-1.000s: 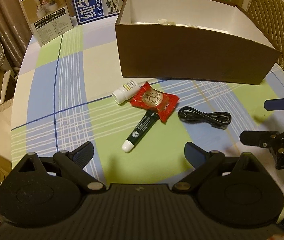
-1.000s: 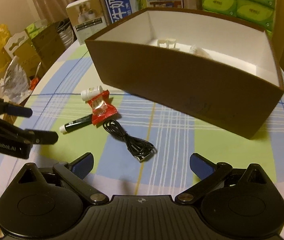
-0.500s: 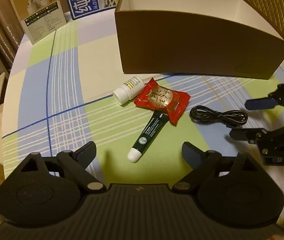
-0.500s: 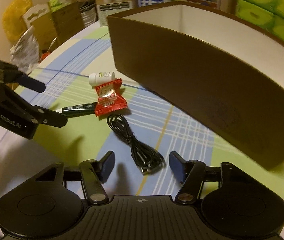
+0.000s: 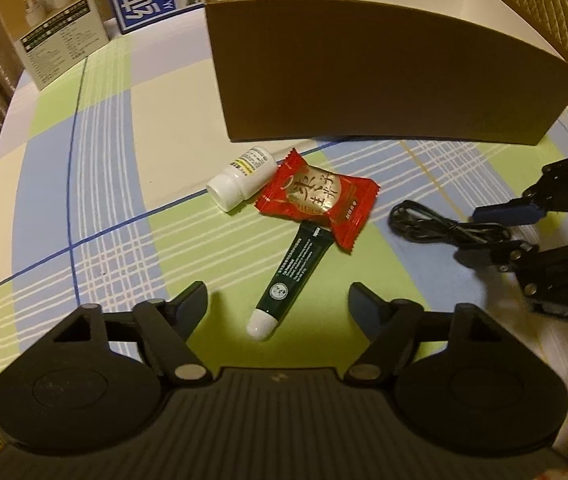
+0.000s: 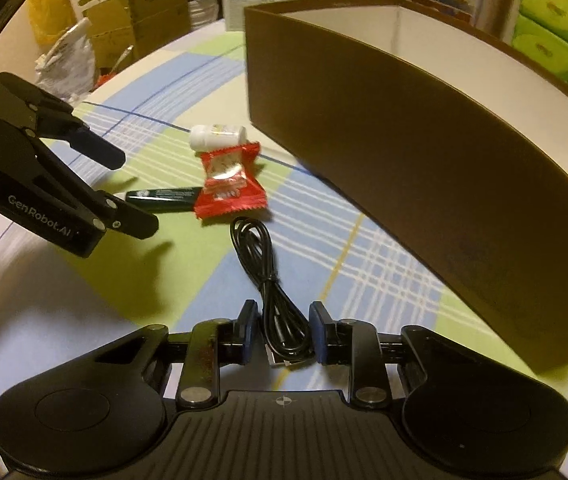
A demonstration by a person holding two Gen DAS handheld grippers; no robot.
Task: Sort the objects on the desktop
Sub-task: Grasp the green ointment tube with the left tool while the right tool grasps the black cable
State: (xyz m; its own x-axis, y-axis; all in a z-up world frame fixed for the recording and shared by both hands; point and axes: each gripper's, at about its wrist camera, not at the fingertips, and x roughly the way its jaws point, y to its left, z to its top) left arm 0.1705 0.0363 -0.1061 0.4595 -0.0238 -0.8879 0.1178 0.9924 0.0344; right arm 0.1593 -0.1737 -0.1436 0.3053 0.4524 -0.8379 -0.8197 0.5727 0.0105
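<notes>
The left gripper (image 6: 132, 194) carries "GenRobot.AI" in white on its black side. The blue carton (image 5: 152, 0) shows large white Chinese characters (cut off at the frame's top); the red snack packet (image 5: 316, 196) bears gold characters.

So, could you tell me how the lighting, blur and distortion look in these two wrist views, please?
Left wrist view: warm, dim light; fisheye bends the brown box top edge; the right tongs are motion-smeared at the right edge. Right wrist view: same yellow cast; glare on the red snack packet; the tablecloth streaks at lower left; the black cable stays sharp.
</notes>
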